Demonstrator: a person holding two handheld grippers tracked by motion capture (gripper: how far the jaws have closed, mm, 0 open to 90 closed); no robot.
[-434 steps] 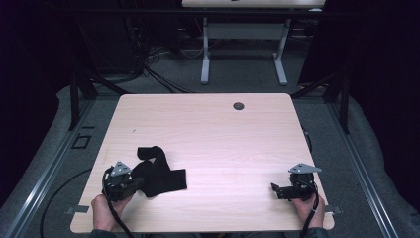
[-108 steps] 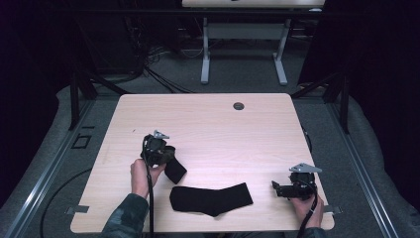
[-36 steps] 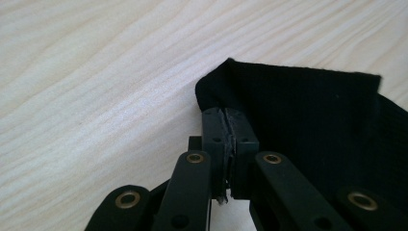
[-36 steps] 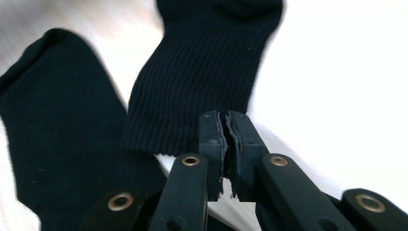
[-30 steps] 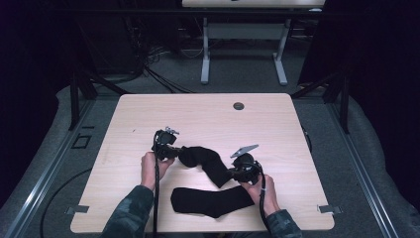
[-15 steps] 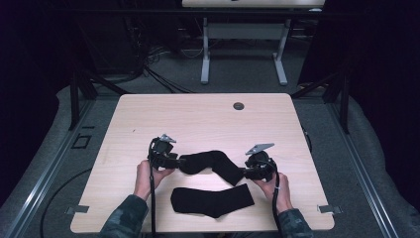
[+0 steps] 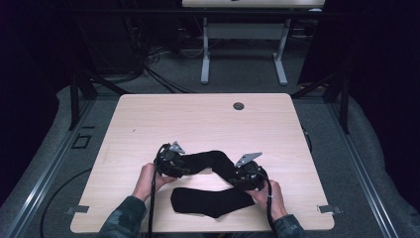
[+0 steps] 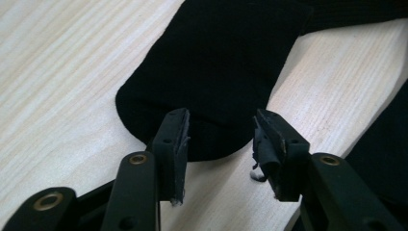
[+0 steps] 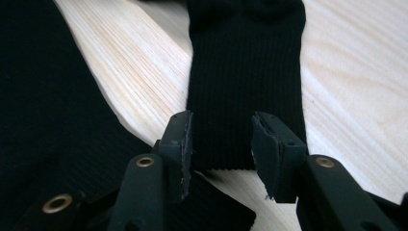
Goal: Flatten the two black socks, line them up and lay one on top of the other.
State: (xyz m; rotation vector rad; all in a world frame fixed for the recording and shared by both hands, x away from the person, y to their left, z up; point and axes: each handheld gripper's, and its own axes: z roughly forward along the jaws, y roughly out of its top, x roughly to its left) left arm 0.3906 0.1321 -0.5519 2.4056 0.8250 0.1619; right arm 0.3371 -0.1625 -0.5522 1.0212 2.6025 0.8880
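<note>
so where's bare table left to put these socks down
The whole far half of the table, up to the round grommet, is bare, as are both side margins. The near middle is crowded: the bent sock, the flat sock, both grippers.

Left gripper (image 7: pixel 179 165) and right gripper (image 7: pixel 244 176): black housings, each topped by a grey three-cornered plate and trailing a black cable toward the person. Jaws are black bars with brass-ringed rivets and worn, frayed dark pads (image 8: pixel 179 139). Both sleeves (image 7: pixel 124 223) are dark camouflage-patterned cloth.
</note>
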